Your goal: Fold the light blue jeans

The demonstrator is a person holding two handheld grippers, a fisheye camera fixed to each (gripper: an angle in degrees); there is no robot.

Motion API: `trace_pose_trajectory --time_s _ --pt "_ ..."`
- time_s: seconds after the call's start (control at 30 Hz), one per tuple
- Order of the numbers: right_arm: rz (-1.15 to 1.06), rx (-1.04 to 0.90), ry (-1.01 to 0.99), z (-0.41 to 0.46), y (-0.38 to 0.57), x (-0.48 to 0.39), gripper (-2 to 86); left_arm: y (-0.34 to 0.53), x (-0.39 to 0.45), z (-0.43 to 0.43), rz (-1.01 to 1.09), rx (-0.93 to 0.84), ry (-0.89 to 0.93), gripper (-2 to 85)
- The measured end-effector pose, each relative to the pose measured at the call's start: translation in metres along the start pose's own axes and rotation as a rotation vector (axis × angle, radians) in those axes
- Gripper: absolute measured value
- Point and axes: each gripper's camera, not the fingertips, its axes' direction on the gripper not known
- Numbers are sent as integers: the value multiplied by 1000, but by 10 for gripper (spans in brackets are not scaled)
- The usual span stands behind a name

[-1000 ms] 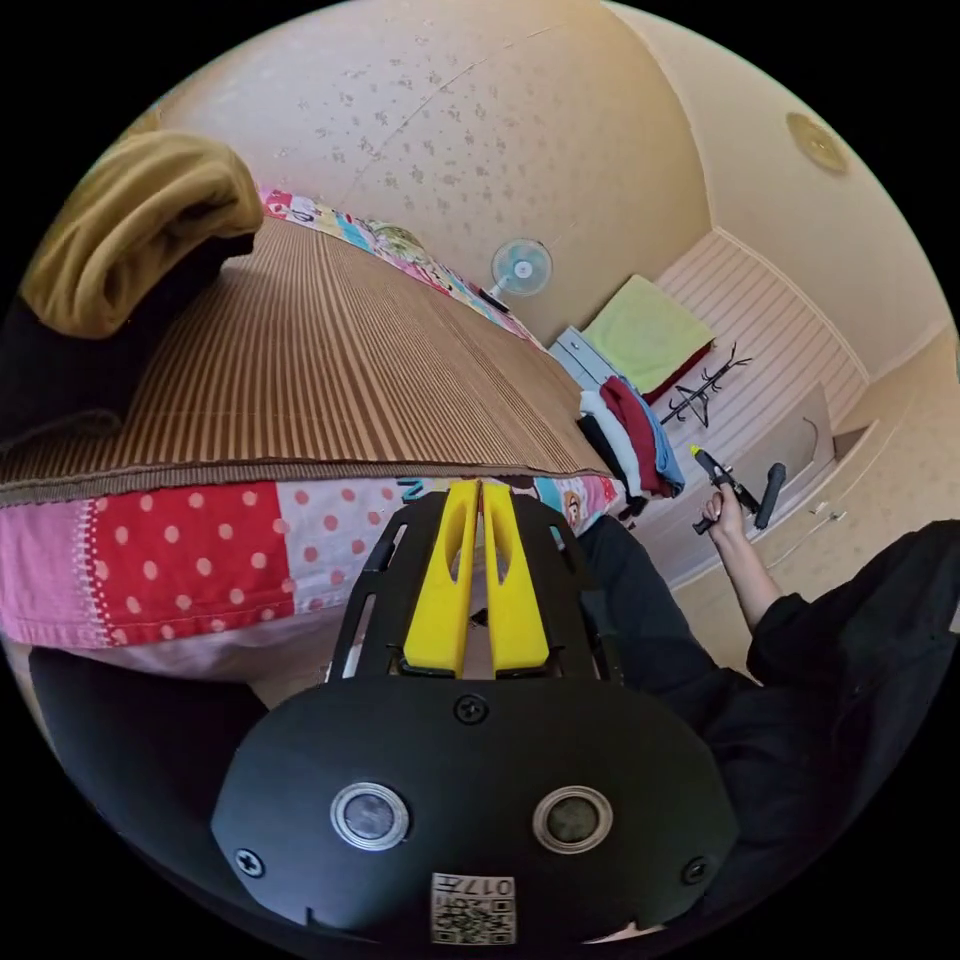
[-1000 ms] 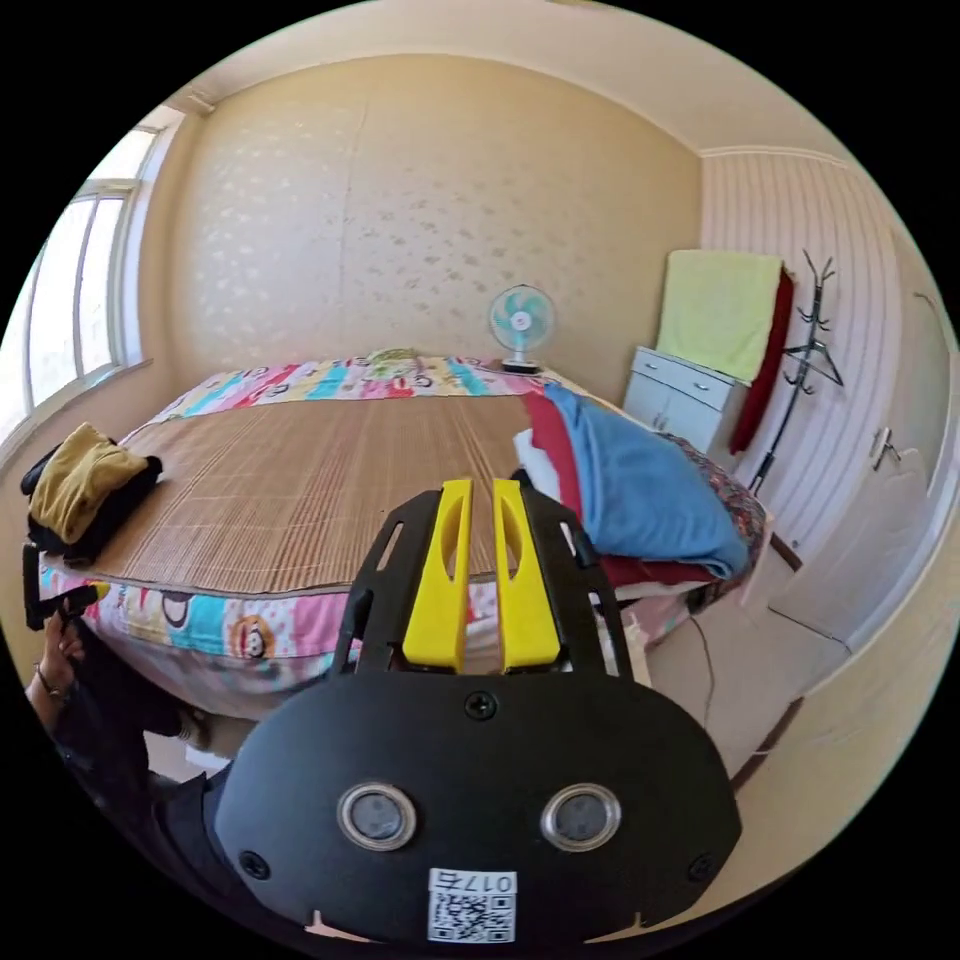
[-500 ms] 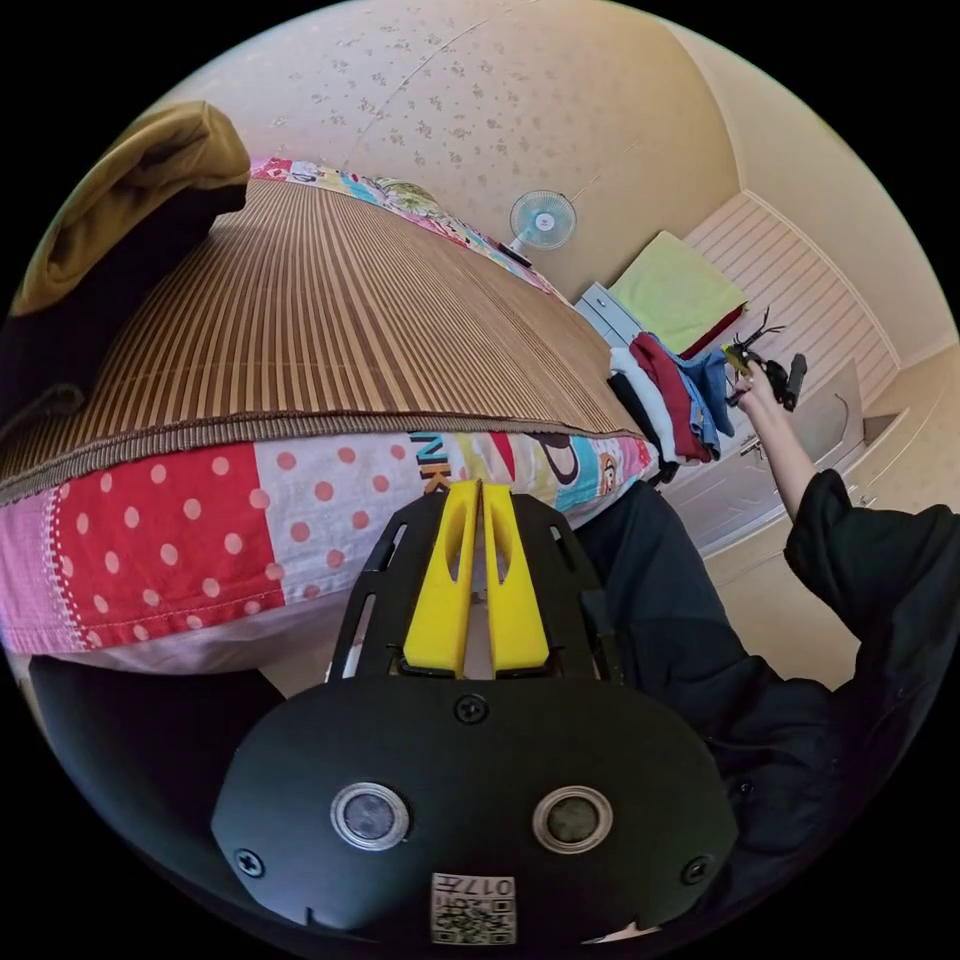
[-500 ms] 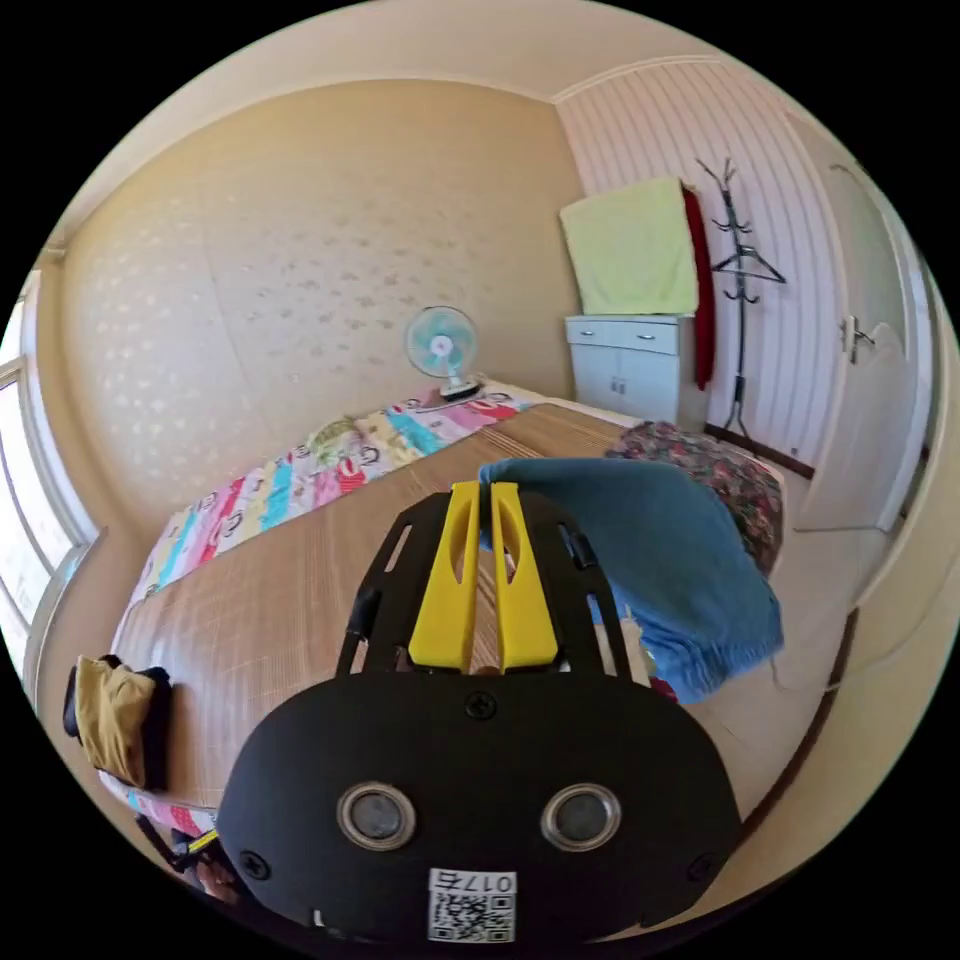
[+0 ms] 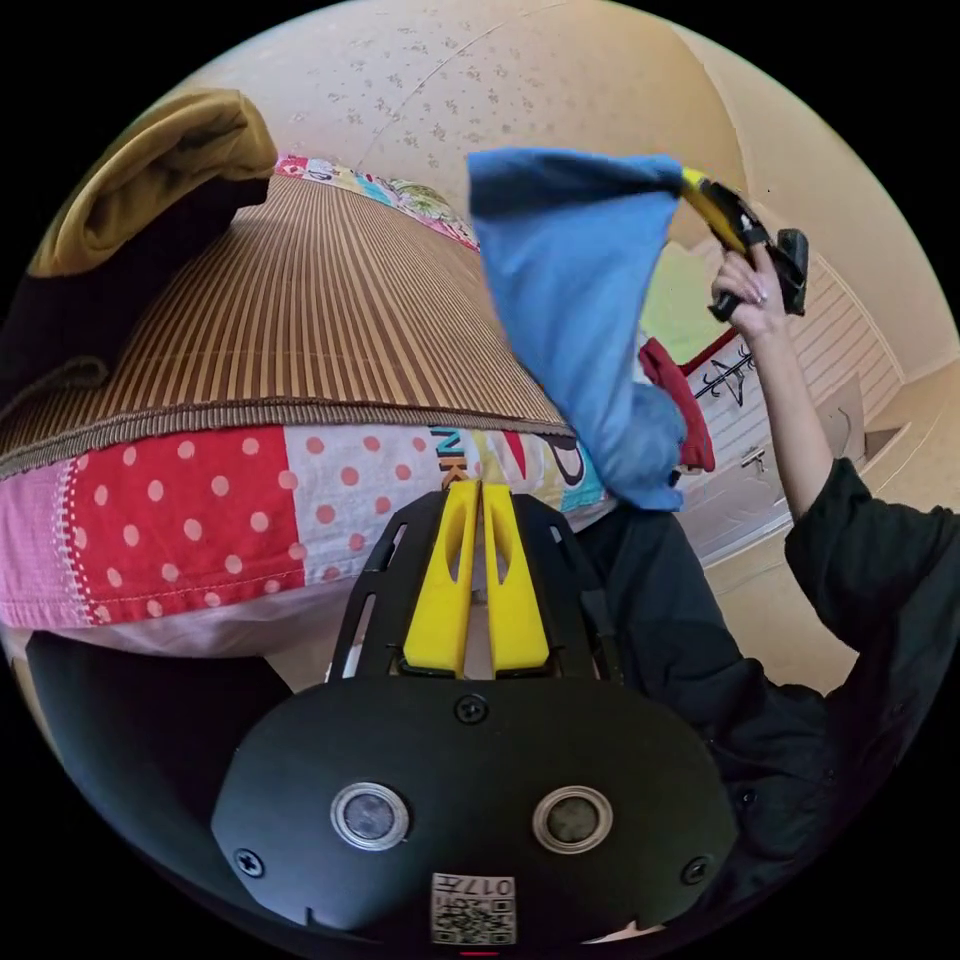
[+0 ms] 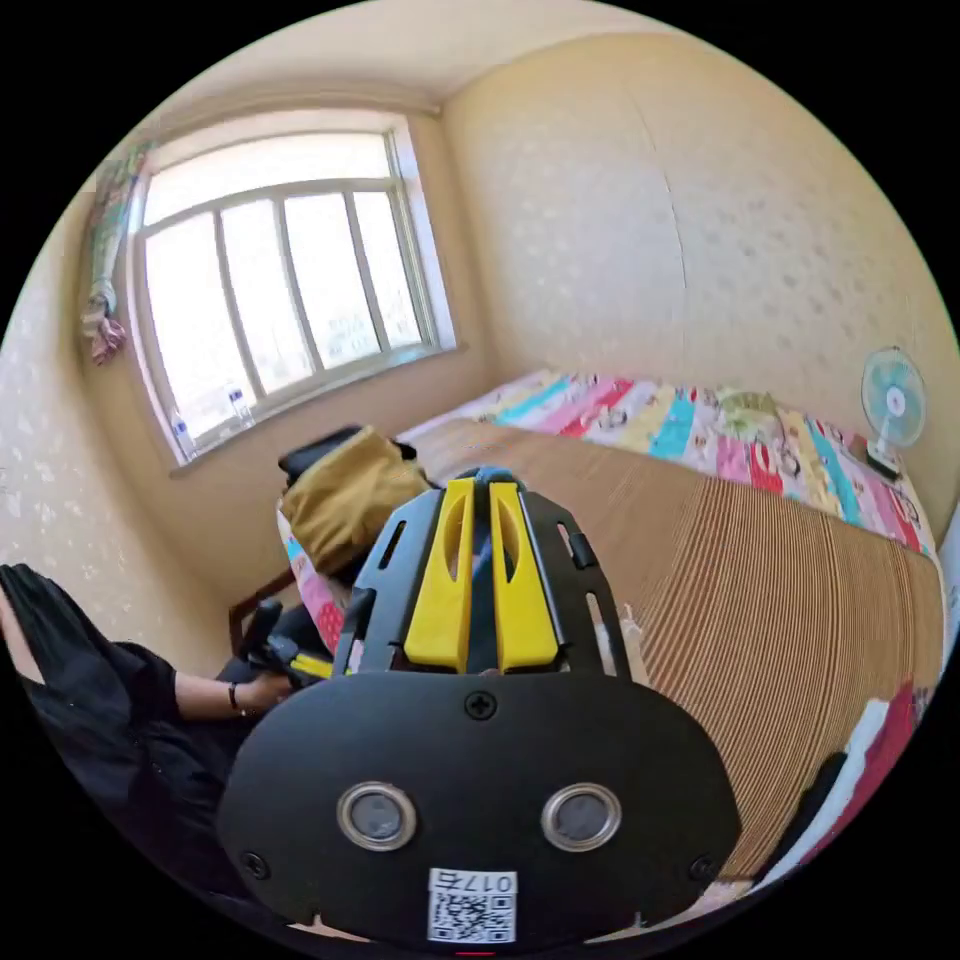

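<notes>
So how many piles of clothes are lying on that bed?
2: a mustard-yellow and black folded pile at the bed's window-side corner, and a red, white and black stack at the opposite edge. More may be hidden.

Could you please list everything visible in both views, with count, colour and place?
jeans: one, light blue, hanging from the right hand-held gripper above the bed edge
bamboo mat: one, brown, on the bed
bedsheet: one, patchwork, under the mat
folded clothes: one pile, mustard over black, at the mat's corner
clothes stack: one, red, white and black, at the bed edge
fan: one, pale blue, by the wall
window: one, bright, beside the bed
left hand-held gripper: yellow jaws shut, empty
right hand-held gripper: yellow jaws shut on jeans
</notes>
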Motion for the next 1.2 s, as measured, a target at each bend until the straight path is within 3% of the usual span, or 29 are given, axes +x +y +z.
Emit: trace_pose_trajectory --time_s 0.07,0.17,0.33,0.43,0.6,0.7,0.83,0.9,0.97,1.03,1.2 --pt "96 -109 25 39 55 7 33 0 -5 2 -11 -1 14 -10" --pt "201 -97 40 30 105 17 44 0 -11 5 -25 1 27 -10" --pt "508 70 268 -67 208 34 88 -2 -17 11 -34 -8 42 -9" --pt "649 41 383 -100 254 53 116 -3 -18 15 -22 -4 44 -9" --pt "765 -70 109 -92 297 92 124 -1 -6 24 55 -1 26 -8" --pt "667 159 83 -125 291 70 65 4 1 28 86 -12 18 -6" --pt "425 608 -426 -171 281 57 25 8 15 23 129 20 47 4" --pt "259 679 -600 -184 274 52 21 1 27 23 147 8 81 31" --pt "82 679 -708 -197 271 45 19 -8 38 25 166 -9 140 53" --pt "-45 558 -745 -206 275 40 17 -15 51 27 185 -4 184 64" --pt "24 144 -566 -207 309 45 12 -40 107 51 345 2 260 68"
